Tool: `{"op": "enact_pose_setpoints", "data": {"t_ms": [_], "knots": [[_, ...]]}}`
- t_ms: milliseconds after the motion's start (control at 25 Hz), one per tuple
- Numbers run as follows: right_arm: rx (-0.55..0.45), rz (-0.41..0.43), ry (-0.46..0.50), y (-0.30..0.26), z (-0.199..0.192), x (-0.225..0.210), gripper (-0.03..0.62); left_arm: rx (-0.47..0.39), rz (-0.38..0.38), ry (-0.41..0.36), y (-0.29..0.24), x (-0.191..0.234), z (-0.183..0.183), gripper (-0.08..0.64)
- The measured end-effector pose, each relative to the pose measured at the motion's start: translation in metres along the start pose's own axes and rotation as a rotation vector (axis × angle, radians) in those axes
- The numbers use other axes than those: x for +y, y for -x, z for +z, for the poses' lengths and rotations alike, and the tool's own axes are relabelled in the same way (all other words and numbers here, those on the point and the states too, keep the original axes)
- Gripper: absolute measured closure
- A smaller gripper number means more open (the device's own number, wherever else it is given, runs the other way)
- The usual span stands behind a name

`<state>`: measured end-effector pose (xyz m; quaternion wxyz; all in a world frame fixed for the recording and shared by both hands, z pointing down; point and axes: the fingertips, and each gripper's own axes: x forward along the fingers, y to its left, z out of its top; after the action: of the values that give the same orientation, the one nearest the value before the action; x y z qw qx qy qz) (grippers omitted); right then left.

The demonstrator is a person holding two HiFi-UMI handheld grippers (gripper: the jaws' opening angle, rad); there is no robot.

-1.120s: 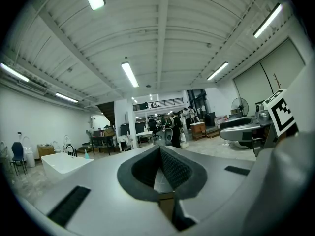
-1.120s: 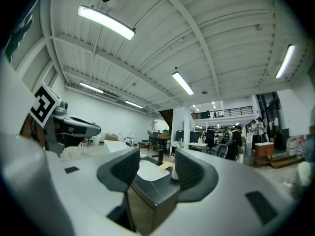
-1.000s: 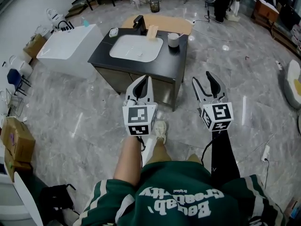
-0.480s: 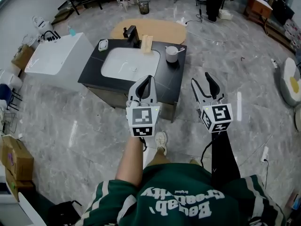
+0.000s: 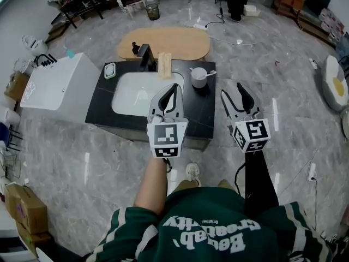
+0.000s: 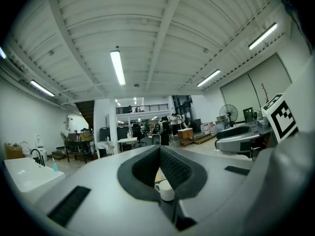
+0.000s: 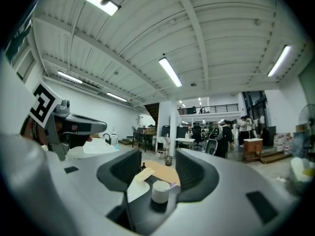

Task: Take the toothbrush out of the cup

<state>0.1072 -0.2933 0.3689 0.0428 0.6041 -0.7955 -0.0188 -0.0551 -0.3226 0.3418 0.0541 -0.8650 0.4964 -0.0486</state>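
Cup (image 5: 199, 77) at the table's (image 5: 103, 100) far right corner, with what appears to be the toothbrush (image 5: 210, 73) leaning over its rim. Left gripper (image 5: 173, 89): jaws together, empty. Right gripper (image 5: 233, 91): jaws wide, empty. Both are well apart from the cup.

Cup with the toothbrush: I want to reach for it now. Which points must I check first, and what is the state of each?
1. The cup stands upright on the counter, to the right of the sink: ok.
2. The toothbrush is in the cup, with its handle over the rim: ok.
3. The right gripper is open and empty, and its view lines up with the cup: ok.
4. The left gripper is open: not ok, its jaws are together and hold nothing.
5. A gripper is at the cup: not ok, both are apart from it.
6. Which end of the toothbrush sticks out: cannot tell.
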Motion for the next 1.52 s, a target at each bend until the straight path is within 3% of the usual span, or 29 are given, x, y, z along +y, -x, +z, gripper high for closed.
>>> {"op": "enact_pose_setpoints", "data": {"t_ms": [440, 1120, 1520], "knots": [[0.044, -0.035, -0.075, -0.057, -0.031, -0.004, 0.356, -0.019, -0.078, -0.014, -0.048, 0.020, -0.013, 0.560], [0.050, -0.012, -0.390, -0.121, -0.111, -0.030, 0.368, 0.008, -0.080, -0.007, -0.109, 0.024, -0.043, 0.560], [0.156, -0.005, -0.520, -0.162, -0.181, -0.054, 0.391, 0.066, -0.054, 0.001, -0.152, 0.027, -0.063, 0.560]]}}
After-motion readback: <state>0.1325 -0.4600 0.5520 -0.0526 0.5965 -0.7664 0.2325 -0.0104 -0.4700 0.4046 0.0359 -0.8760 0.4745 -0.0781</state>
